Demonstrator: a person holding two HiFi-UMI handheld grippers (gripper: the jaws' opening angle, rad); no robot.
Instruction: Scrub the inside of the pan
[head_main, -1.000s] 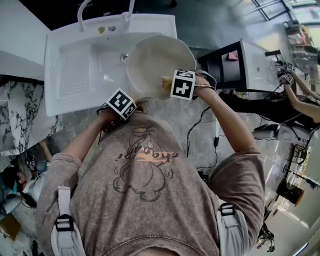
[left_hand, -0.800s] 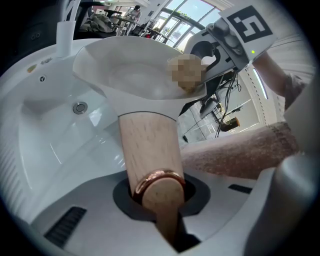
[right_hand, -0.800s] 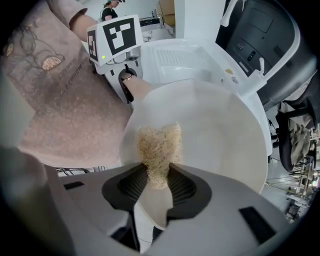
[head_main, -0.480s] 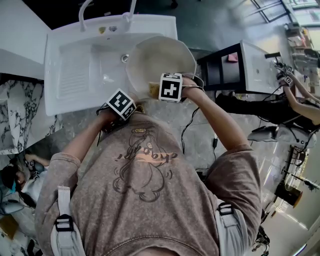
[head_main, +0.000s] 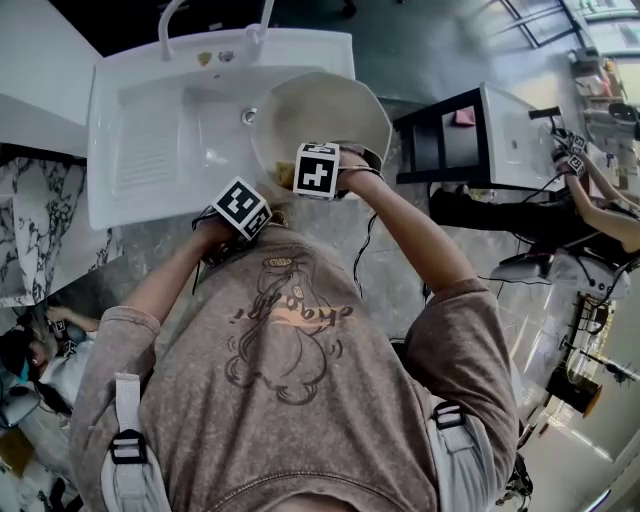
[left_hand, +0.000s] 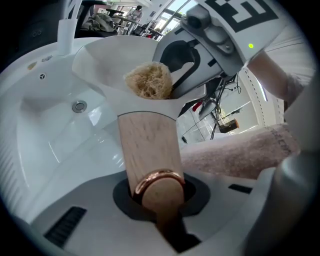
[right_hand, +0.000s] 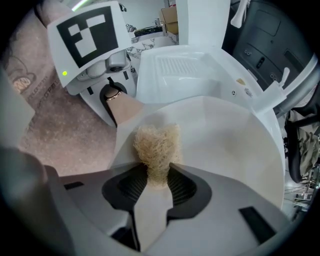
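Observation:
A cream pan (head_main: 325, 115) with a pale wooden handle (left_hand: 147, 150) is held over the right side of the white sink (head_main: 140, 150). My left gripper (left_hand: 160, 197) is shut on the handle's end, which has a copper ring. My right gripper (right_hand: 155, 182) is shut on a tan loofah scrubber (right_hand: 156, 145) that presses on the pan's inner wall near the handle side. In the left gripper view the loofah scrubber (left_hand: 148, 80) sits at the pan's near rim, with the right gripper behind it. In the head view the right gripper (head_main: 300, 172) is at the pan's near-left edge.
The sink has a ribbed drainboard (head_main: 150, 155), a drain (head_main: 248, 116) and a faucet (head_main: 168, 20) at the back. A black stand with a white top (head_main: 490, 130) is to the right. Another person (head_main: 590, 200) is at far right. Marble counter (head_main: 40, 230) is to the left.
My right gripper with the scrubber has slid leftward along the pan's near inner side. The left gripper and the pan have stayed in place.

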